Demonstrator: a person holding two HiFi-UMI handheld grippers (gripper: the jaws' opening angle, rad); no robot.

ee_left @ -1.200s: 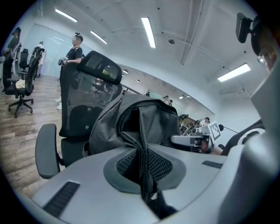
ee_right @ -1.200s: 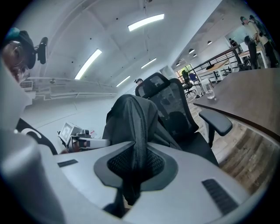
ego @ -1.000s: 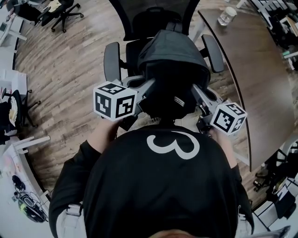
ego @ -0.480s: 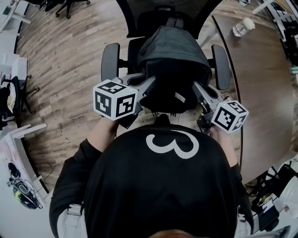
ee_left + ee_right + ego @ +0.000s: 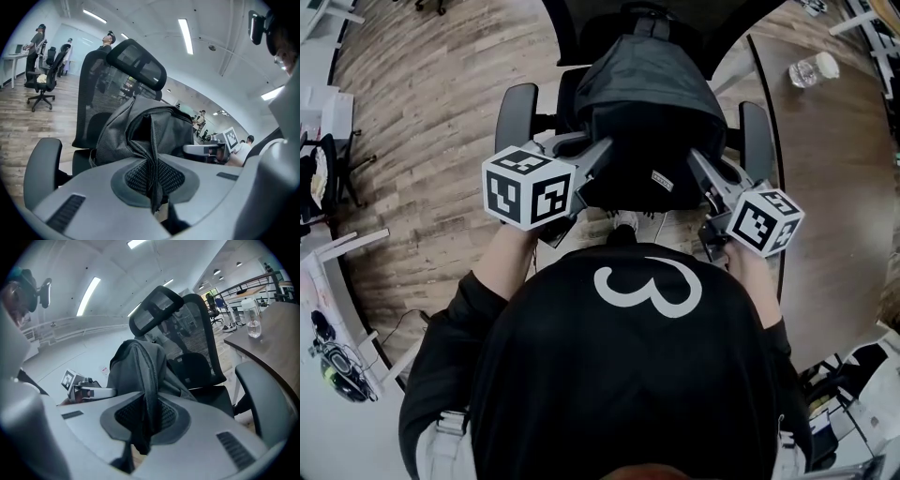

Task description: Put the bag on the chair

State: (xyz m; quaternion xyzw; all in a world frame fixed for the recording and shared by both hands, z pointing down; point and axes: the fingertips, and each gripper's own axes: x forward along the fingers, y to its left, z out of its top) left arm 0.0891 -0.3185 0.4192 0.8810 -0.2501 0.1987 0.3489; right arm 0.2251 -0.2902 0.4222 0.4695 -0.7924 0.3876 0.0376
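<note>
Bag (image 5: 647, 103): dark grey fabric, held up over the seat of the chair (image 5: 517, 108), in front of its backrest and between its two armrests; whether its bottom touches the seat cannot be told
Left hand-held gripper (image 5: 152, 187): jaws together, clamped on a fold of the bag's fabric at the bag's left side; the fold runs up from the pads into the bag's body
Right hand-held gripper (image 5: 143, 420): jaws pinched tight on a fold of the bag's fabric at its right side, with a little dark fabric hanging below the pads
Chair: black office chair with a mesh backrest and a headrest, facing the person; its armrests show on either side of the bag
Bench (image 5: 834, 187): dark wood with a curved edge, to the right of the chair, near the right armrest
Bottle (image 5: 816, 67): clear plastic, standing upright on the bench, well apart from the bag
Floor (image 5: 422, 122): wood planks, under and to the left of the chair
</note>
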